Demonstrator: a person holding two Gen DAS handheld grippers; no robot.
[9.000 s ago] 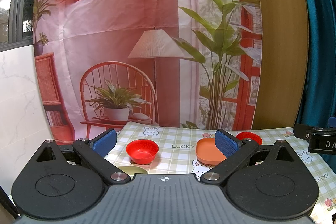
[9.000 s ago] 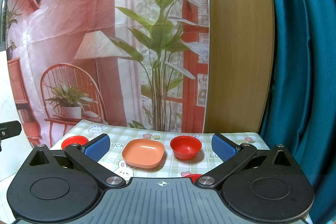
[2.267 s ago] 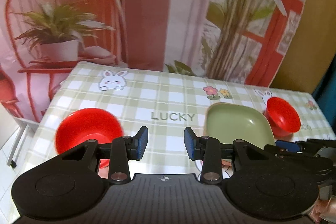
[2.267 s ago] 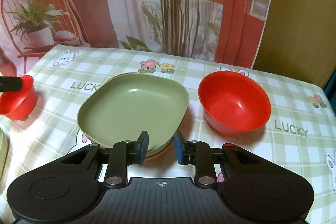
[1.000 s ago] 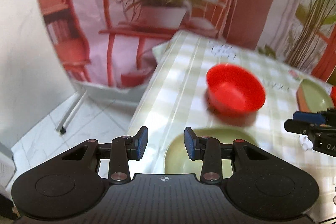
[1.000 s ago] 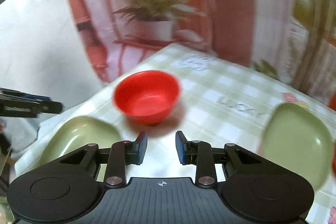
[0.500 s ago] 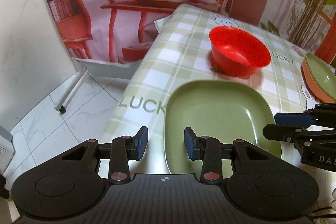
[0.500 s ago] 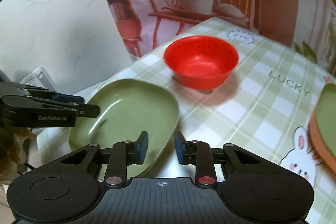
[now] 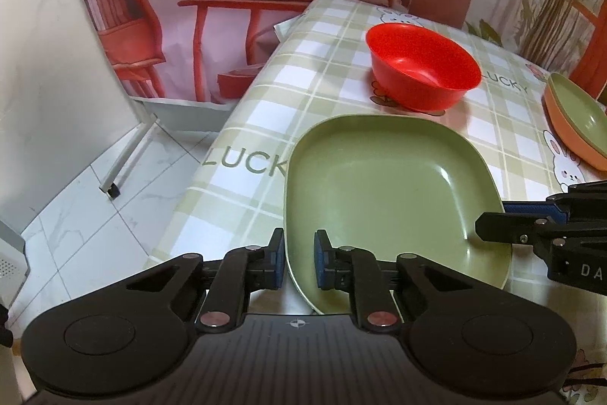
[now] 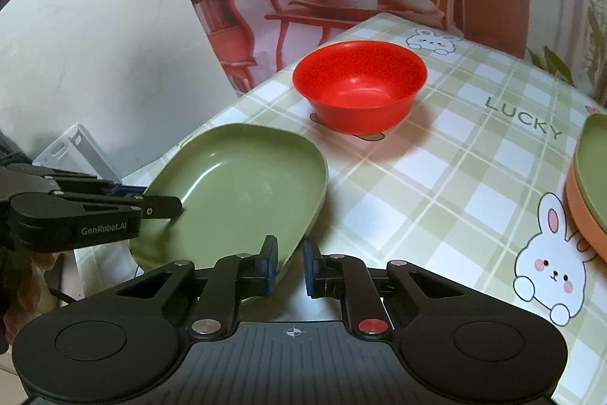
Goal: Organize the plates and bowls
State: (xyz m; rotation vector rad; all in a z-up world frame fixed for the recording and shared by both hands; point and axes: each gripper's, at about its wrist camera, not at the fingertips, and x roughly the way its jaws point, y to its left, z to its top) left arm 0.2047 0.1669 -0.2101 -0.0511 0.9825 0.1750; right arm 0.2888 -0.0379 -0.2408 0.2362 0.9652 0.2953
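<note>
Green plate at the table corner near the red bowl is pinched at opposite rims by left gripper and right gripper, jaws just closed narrow.

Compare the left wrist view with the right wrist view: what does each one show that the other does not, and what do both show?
Only the left wrist view shows the tiled floor beside the table and the word LUCKY on the tablecloth's hanging edge.

Only the right wrist view shows a person's hand behind the left gripper, and a whole bunny print.

Both show the green plate with both grippers' jaws closed on its rim, the left gripper at one edge and the right gripper at another, the red bowl, and the green-on-orange plate stack.
</note>
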